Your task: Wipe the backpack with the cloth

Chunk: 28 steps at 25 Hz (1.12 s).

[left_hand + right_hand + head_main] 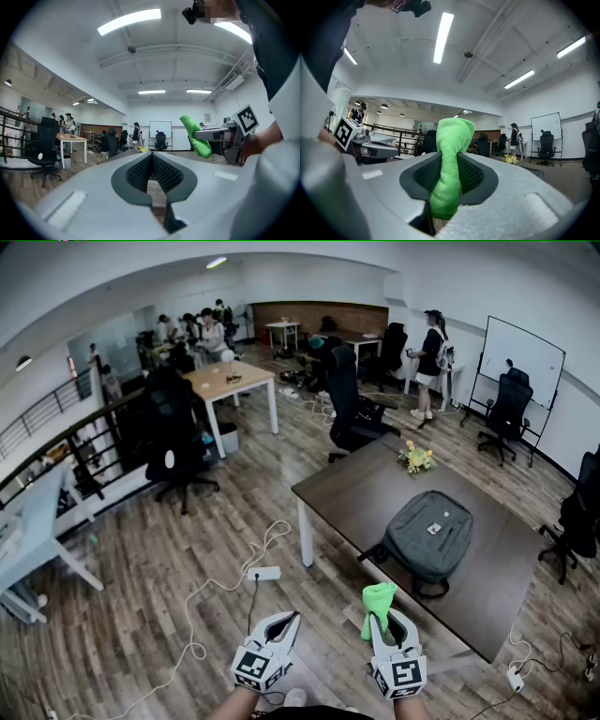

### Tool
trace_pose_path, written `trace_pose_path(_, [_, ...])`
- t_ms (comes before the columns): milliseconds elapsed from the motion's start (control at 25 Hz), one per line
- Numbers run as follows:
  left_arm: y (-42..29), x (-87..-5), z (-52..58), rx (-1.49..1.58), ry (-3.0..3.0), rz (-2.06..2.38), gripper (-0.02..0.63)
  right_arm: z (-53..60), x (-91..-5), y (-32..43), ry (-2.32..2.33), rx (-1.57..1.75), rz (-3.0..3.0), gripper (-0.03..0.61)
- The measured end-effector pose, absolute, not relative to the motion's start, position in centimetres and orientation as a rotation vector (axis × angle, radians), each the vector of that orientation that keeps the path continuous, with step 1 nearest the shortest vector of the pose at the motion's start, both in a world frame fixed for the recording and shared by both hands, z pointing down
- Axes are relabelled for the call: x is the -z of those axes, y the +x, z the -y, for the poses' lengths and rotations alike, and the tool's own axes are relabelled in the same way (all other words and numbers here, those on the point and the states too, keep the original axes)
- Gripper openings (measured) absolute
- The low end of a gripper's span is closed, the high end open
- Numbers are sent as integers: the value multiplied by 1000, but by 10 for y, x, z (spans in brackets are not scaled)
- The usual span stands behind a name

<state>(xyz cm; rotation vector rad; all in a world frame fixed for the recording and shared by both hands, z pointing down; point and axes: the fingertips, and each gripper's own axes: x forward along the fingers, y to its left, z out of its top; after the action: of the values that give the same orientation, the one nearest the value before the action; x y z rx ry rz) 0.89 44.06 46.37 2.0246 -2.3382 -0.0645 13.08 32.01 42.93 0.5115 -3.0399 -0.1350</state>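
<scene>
- I'm pinching the green cloth [378, 601] in my right claw [384, 617], with the bunch poking up past the tips.
- My left claw [287, 622] is sitting closed on nothing.
- The backpack [429, 535] is lying flat on the tabletop [356, 488], ahead and slightly right of my right claw and well apart from it, so I'm guessing that side is the one reaching.

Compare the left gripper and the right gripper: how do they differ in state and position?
The left gripper is shut with nothing between its jaws; the right gripper is shut on the green cloth, which sticks up past its tips. The left gripper hangs over the wooden floor, while the right gripper is nearer the table edge. Both are held low in front of the person, and neither touches the backpack.
</scene>
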Motion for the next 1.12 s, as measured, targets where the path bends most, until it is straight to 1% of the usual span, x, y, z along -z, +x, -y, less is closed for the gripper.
trace_pose_path(520, [6,-482,-458,51,2017,2315,20,-338,-435,123,492,163,3015,92])
trace_pose_path(680, [0,-482,-459,46,2034,2296,20,-344,-432,111,431,116,3040,98])
trace_pose_path(960, [-33,-494,-468,18,2035,2274,20,-348,-438,75,437,84,3040,98])
trace_pose_path(1120, [-59,-509,-478,-14,2005,2245,20,-347,-444,59,480,14,3050,98])
